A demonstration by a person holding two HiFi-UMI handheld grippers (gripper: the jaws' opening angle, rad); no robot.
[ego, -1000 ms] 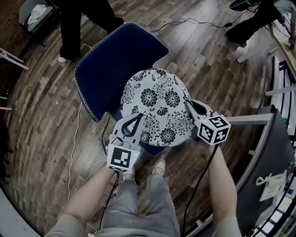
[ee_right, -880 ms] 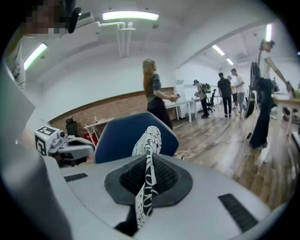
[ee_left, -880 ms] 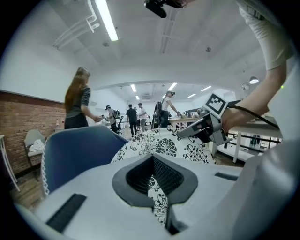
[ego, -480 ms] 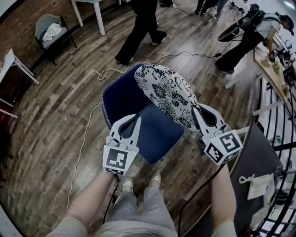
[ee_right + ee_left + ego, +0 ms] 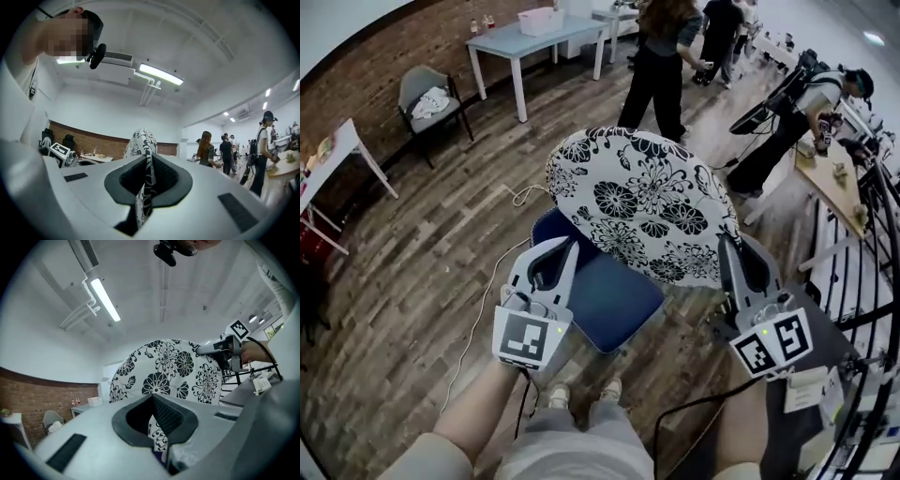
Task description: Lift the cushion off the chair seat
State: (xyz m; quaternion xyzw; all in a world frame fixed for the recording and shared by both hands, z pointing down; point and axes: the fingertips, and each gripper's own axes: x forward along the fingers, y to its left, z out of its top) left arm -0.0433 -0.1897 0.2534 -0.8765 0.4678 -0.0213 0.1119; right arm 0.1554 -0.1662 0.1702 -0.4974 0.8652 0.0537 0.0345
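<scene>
The round black-and-white floral cushion [image 5: 647, 206] hangs in the air above the blue chair seat [image 5: 605, 291], tilted up on edge. My right gripper [image 5: 724, 246] is shut on its right rim; in the right gripper view the cushion [image 5: 140, 140] runs edge-on between the jaws of that gripper [image 5: 149, 159]. My left gripper [image 5: 569, 244] sits just below the cushion's lower left edge, jaws together, gripping nothing that I can see. From the left gripper [image 5: 152, 399] the cushion [image 5: 173, 371] faces me flat-on, with the right gripper [image 5: 220, 350] at its far rim.
Several people stand at the back [image 5: 661, 56] and right [image 5: 806, 103]. A light blue table [image 5: 534, 42] and a grey chair [image 5: 427, 94] stand far left. A cable [image 5: 487, 291] lies on the wood floor. A dark desk [image 5: 825, 309] and black railing [image 5: 862, 281] are close on the right.
Both grippers have risen a long way. The cushion left the blue seat, where it lay flat, and now hangs high and tilted from the right gripper. The left gripper came away from its edge.
</scene>
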